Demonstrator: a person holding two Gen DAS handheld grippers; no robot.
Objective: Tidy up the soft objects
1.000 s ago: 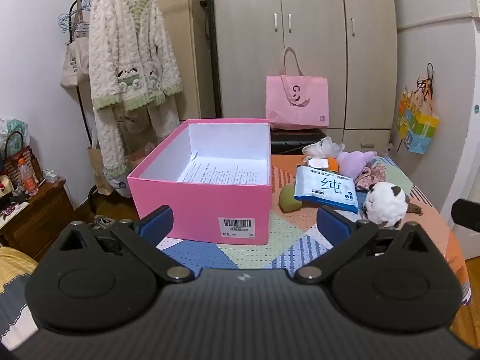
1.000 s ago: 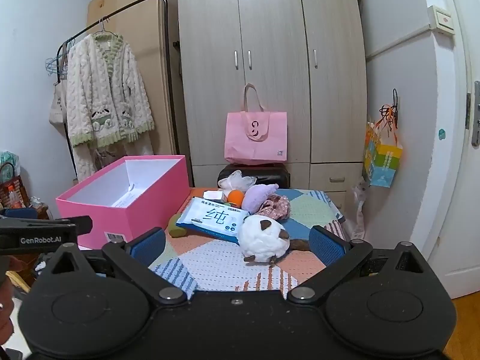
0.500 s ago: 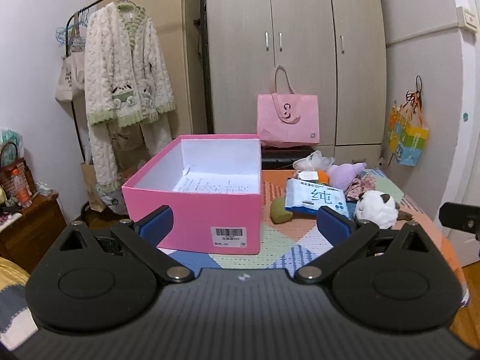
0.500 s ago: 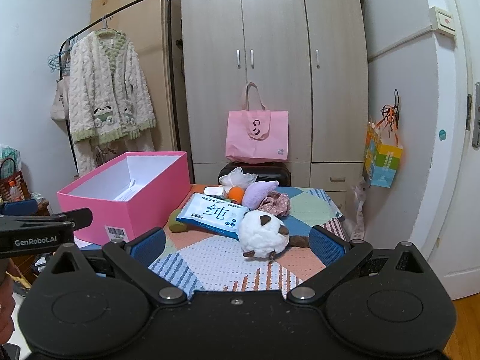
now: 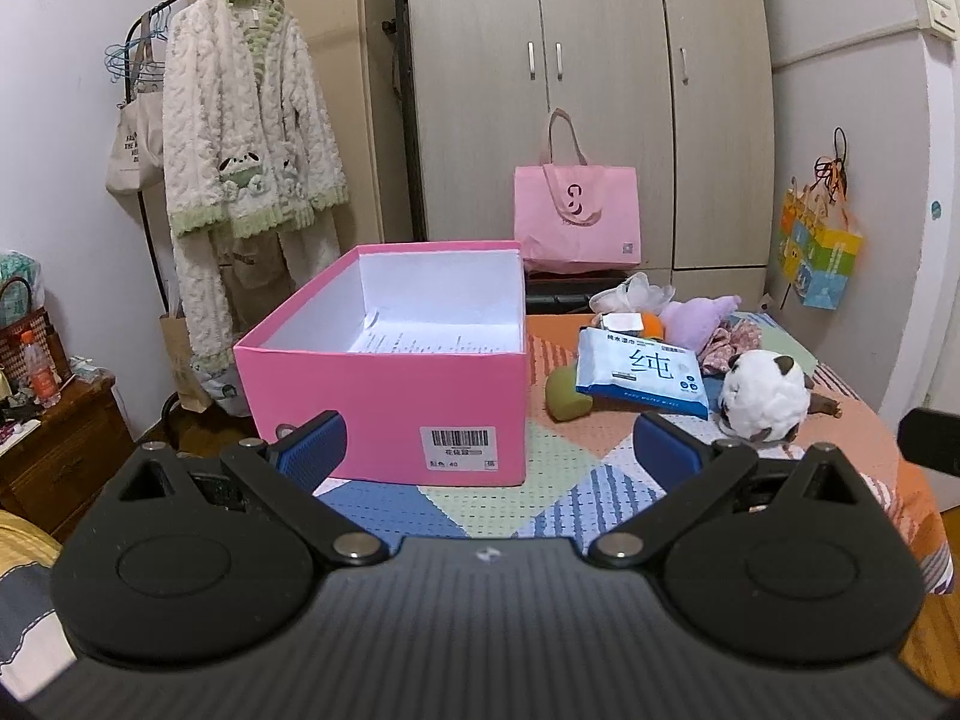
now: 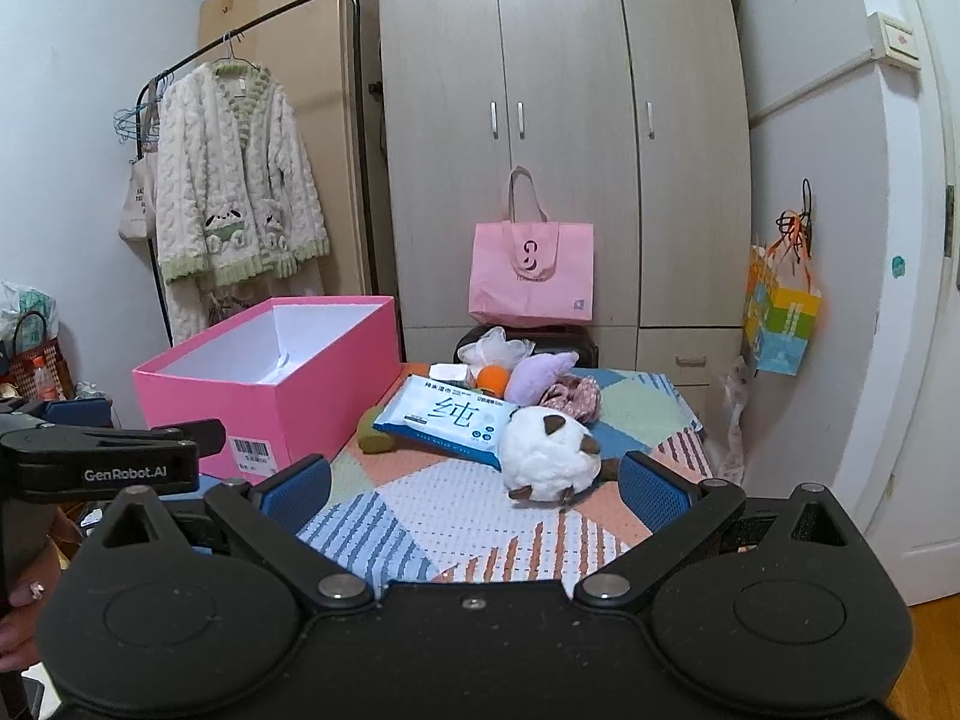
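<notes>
Two grippers spread empty, olive plush half hidden (under wipes pack)

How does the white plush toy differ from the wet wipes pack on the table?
The white plush toy is round and fluffy with brown patches; the wet wipes pack is flat, rectangular and printed blue and white. The plush sits directly on the patchwork cloth, while the pack lies tilted, one end propped on a green object. The plush is nearer the right gripper. Both lie outside the pink box, ungrasped.
</notes>
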